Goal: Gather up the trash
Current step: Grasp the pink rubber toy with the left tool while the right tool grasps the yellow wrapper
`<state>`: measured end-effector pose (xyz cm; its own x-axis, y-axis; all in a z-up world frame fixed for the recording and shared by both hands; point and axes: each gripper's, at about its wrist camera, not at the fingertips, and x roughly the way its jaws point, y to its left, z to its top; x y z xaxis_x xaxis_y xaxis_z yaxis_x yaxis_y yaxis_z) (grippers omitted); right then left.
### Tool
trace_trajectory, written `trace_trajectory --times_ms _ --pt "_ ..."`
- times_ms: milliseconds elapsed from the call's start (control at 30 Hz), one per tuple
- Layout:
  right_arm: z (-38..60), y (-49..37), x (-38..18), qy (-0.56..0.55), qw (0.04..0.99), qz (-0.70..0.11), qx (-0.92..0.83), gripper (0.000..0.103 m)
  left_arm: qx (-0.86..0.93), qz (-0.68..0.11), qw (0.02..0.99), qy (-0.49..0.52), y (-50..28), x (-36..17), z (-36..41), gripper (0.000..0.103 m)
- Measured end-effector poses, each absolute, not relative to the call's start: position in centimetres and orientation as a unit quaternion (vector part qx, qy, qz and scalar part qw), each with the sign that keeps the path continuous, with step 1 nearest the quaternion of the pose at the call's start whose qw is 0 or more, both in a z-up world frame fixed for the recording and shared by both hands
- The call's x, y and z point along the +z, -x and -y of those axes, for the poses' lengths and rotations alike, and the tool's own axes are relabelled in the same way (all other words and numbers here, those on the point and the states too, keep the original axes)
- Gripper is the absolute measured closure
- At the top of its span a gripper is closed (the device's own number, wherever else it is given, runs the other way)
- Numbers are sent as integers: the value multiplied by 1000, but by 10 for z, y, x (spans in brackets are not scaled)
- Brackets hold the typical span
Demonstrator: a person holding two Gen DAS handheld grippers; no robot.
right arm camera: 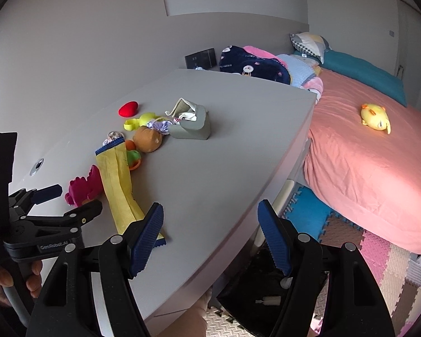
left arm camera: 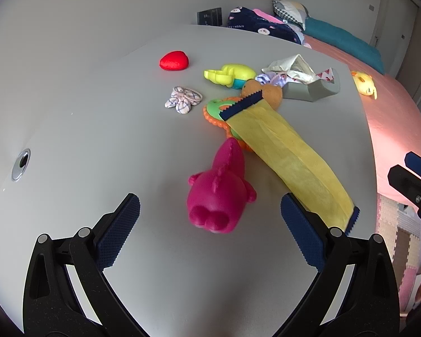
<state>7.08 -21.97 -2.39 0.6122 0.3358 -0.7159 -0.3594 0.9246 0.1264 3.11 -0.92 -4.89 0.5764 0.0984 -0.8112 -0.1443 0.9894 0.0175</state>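
While pink bedding covers the bed on the far side, the grey counter beside it carries a line of clutter. Longest is the yellow wrapper, lying flat with dark serrated ends, its near end just beside the left tongs and its far end over an orange-rimmed toy. Both left jaws stand wide apart with nothing between the pads, hovering over a magenta toy that lies touching the wrapper's side. The right tongs are likewise spread and empty, above the counter's near edge. Farther back sits a grey holder with crumpled paper in it, then a brown plush, a yellow-green toy, a red heart and a cloth bow. A yellow duck lies on the bed.
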Motion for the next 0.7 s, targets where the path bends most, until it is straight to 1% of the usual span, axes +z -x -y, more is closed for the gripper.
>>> trace_trajectory --times_ms 100,200,267,400,467,500,700 --pt "217 -73 -25 16 897 -395 195 33 71 -452 889 30 -35 -52 5 7" --pt "215 -75 -25 16 897 -396 197 33 70 -456 887 33 -40 -55 2 21" --pt "212 -76 -26 18 896 -396 199 33 63 -460 885 33 -42 -57 1 34" --pt "204 -76 -28 24 894 -397 206 33 60 -459 886 34 -42 -56 0 46" --pt "200 -76 -29 25 893 -397 211 33 56 -458 886 38 -42 -56 -1 57" --pt "197 -76 -29 27 892 -397 213 33 55 -456 887 40 -41 -55 -2 59" --pt "183 -70 -28 34 889 -393 233 33 88 -449 889 28 -32 -53 -8 59"
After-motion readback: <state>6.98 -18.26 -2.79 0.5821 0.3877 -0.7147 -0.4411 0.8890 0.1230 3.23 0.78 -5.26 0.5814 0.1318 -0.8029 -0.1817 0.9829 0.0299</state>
